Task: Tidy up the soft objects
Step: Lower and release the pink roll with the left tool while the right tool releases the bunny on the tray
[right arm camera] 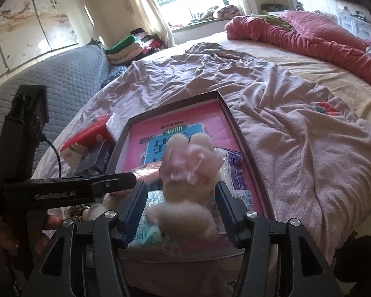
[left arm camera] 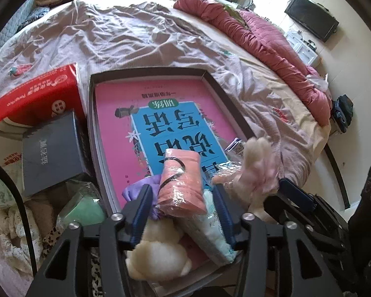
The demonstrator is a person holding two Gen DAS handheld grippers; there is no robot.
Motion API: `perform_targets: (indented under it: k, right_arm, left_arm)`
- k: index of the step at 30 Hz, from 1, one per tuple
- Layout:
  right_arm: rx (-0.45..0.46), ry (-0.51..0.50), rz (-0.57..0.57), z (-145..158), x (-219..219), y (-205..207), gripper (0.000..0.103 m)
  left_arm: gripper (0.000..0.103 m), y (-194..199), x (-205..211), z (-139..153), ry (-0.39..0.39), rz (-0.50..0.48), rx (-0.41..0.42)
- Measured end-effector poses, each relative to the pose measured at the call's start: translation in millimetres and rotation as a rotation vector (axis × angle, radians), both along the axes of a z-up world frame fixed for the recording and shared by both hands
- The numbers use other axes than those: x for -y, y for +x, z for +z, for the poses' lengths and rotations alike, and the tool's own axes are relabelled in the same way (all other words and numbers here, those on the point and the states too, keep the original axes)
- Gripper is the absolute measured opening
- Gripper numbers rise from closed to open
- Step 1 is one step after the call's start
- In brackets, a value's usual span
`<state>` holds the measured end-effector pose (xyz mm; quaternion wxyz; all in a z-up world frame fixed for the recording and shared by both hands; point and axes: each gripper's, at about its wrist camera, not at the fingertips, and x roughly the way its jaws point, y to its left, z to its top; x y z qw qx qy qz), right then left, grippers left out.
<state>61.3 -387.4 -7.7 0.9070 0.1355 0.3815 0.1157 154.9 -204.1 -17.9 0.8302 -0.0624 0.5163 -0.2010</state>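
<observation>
- Left gripper: fingers spread, set on either side of an orange towel pack wrapped in clear plastic; contact with the pads cannot be judged.
- Orange towel pack: lies in the shallow dark tray, over a pink-and-blue book, beside a white tissue pack and a cream plush toy.
- Right gripper: fingers parted around a pink-and-cream plush rabbit; whether they press it cannot be told.
- Plush rabbit: upright above the tray's near end.
- Tray: rests on the wrinkled bedsheet, next to a red box and a grey box.
</observation>
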Motion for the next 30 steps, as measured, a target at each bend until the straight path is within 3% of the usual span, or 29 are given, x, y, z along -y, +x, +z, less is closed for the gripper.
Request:
perform_targets:
  k: [4, 7, 26, 30]
  right_arm:
    - [0.005, -0.02, 0.001, 2.7, -3.7, -0.7, 0.06]
    - [0.008, -0.035, -0.006, 5.0, -4.9, -1.1, 0.068]
    - [0.018, -0.057, -0.049, 12.4, -2.4, -5.8, 0.074]
    - [0.042, -0.06, -0.051, 20.6, -5.6, -8.5, 0.074]
  left_arm:
    - [0.057, -5.8, -5.0, 8.9, -0.008, 0.008, 0.022]
    - [0.061, -8.8, -8.3, 15.0, -0.012, 0.018, 0.033]
    - [0.069, -30.5, -39.5, 47.0, -0.066, 0.072, 0.111]
    - [0.07, -35.4, -48.0, 52.4, -0.048, 0.085, 0.132]
